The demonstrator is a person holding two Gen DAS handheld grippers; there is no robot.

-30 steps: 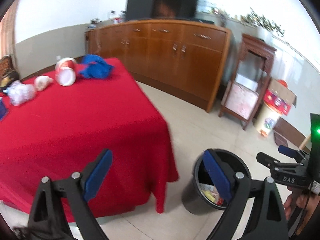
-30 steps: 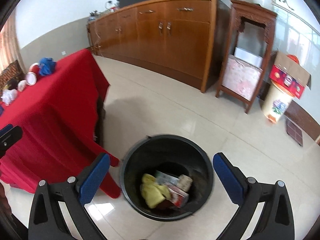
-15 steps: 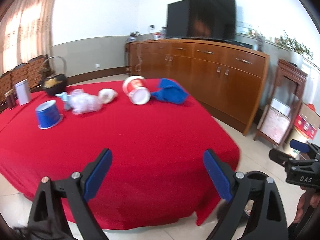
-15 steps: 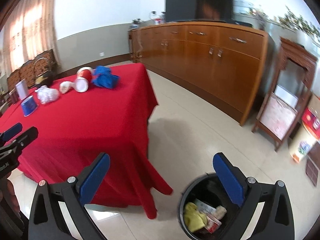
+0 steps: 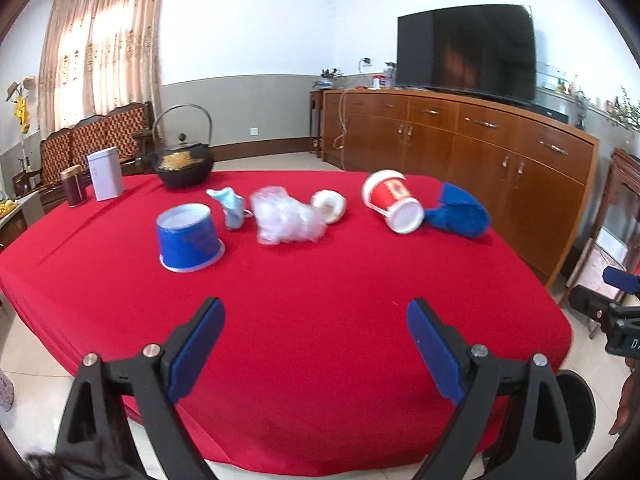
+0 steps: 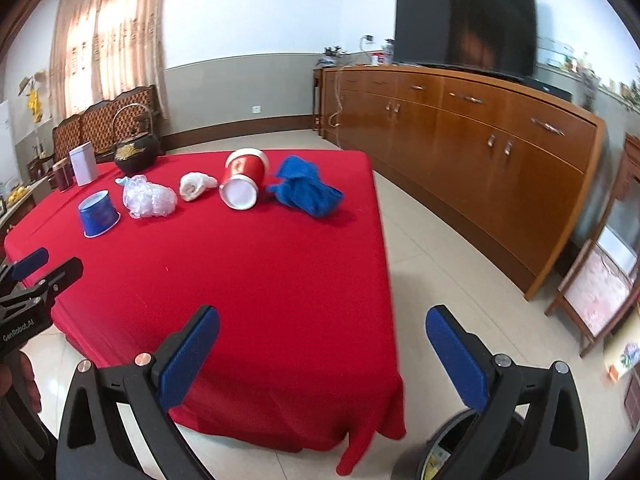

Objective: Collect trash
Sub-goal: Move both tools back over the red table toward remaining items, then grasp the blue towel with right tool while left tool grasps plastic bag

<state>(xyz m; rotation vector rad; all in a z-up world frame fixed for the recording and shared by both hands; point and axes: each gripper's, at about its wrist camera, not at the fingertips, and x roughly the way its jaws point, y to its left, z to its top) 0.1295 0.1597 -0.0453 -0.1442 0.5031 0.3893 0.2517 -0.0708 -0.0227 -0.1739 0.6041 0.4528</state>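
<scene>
On the red table (image 5: pixel 304 304) lie a blue paper cup (image 5: pixel 188 238) upside down, a crumpled clear plastic bag (image 5: pixel 286 216), a light blue wad (image 5: pixel 230 206), a white crumpled piece (image 5: pixel 329 206), a red cup (image 5: pixel 392 202) on its side and a blue cloth (image 5: pixel 460 216). The same items show in the right wrist view: blue cup (image 6: pixel 98 213), plastic bag (image 6: pixel 150 197), red cup (image 6: pixel 242 185), blue cloth (image 6: pixel 306 190). My left gripper (image 5: pixel 316 344) is open and empty over the near table edge. My right gripper (image 6: pixel 322 354) is open and empty above the table corner. The black bin (image 6: pixel 448 452) stands on the floor below.
A black kettle (image 5: pixel 184 160), a white tin (image 5: pixel 105 174) and a brown jar (image 5: pixel 73 186) stand at the table's far left. A long wooden sideboard (image 5: pixel 460 148) with a TV (image 5: pixel 466 50) lines the right wall. Wooden chairs (image 5: pixel 92 140) stand behind the table.
Both grippers have swung up and left from the bin toward the table. The table top with the trash now fills both views; the bin has slid to the bottom right edge.
</scene>
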